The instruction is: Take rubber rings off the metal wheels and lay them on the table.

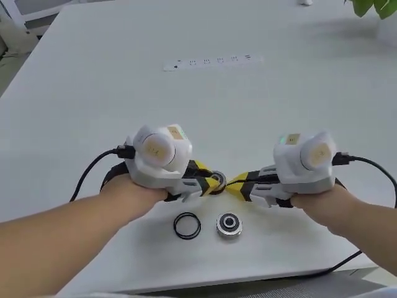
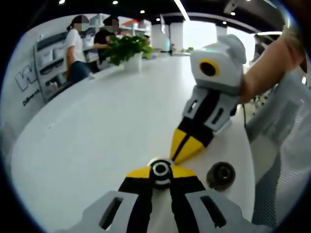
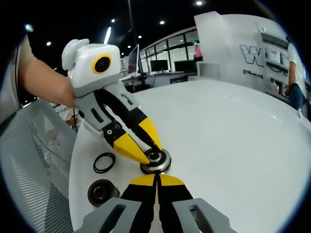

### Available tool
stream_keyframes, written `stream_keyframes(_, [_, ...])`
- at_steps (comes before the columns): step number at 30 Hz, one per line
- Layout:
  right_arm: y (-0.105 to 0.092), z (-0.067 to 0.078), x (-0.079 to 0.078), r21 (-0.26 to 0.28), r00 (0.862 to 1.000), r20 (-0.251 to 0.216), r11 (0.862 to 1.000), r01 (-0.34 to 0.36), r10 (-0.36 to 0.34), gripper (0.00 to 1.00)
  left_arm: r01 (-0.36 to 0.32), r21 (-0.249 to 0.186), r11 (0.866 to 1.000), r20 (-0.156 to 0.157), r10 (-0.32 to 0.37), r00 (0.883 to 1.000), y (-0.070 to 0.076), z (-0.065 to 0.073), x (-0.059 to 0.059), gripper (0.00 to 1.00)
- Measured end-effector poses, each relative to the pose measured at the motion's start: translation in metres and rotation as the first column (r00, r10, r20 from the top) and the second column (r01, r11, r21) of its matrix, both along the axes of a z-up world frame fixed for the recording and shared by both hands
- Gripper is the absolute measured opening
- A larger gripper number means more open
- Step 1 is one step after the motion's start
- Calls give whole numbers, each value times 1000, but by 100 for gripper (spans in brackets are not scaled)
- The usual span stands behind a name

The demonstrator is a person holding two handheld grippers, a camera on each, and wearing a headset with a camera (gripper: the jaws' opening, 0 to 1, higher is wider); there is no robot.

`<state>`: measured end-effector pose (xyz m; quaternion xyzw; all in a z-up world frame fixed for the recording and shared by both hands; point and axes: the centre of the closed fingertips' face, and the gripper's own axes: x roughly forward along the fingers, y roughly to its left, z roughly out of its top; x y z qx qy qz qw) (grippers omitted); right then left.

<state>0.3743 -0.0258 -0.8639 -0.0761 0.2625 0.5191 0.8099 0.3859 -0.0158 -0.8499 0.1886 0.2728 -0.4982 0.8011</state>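
Currently my left gripper (image 3: 152,153) has its jaws clamped on a metal wheel (image 3: 163,163), holding it low over the white table (image 1: 93,93), near the front. My right gripper (image 3: 156,178) comes in nose to nose with it, jaws pressed together so just a thin seam shows, tips touching the wheel's rim. I cannot tell whether they pinch any rubber there.

A loose rubber ring (image 1: 187,225) lies flat just on my side of the two grippers. A second metal wheel (image 1: 229,225) lies just beside it to the right, apart from it. Both sit between the grippers and the table's near edge, so they crowd any path back towards me. A black cable (image 1: 87,175) trails left from the left gripper, and another runs from the right gripper over the near edge.

Beyond the grippers the tabletop is open as far as a power strip (image 1: 211,61) set flat in it. A plant (image 1: 372,7) stands at the far right corner, well apart. In the right gripper view a mesh chair (image 3: 34,160) sits just off the near edge.
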Motion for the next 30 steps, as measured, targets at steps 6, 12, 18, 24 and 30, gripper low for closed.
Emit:
stream_keyframes(6, [-1,2,-1,22,1000,-3,1000,5,-5,6,1,-2,1000,0,-1,1000,0,0,0,13])
stream_keyframes(12, [7,4,0,20,1000,28,1000,-14,13,24,0,-3,1000,0,0,1000,0,0,0,13])
stream_keyframes(18, [17,5,2,15,998,50,1000,-27,26,30,-4,-3,1000,-1,4,1000,0,0,0,13])
stream_keyframes(24, [19,2,4,-12,997,69,999,-32,33,26,-7,-6,1000,0,7,1000,0,0,0,13])
stream_keyframes(30, [14,2,4,-5,998,64,1000,-23,24,23,-10,-11,1000,1,10,1000,0,1,0,13])
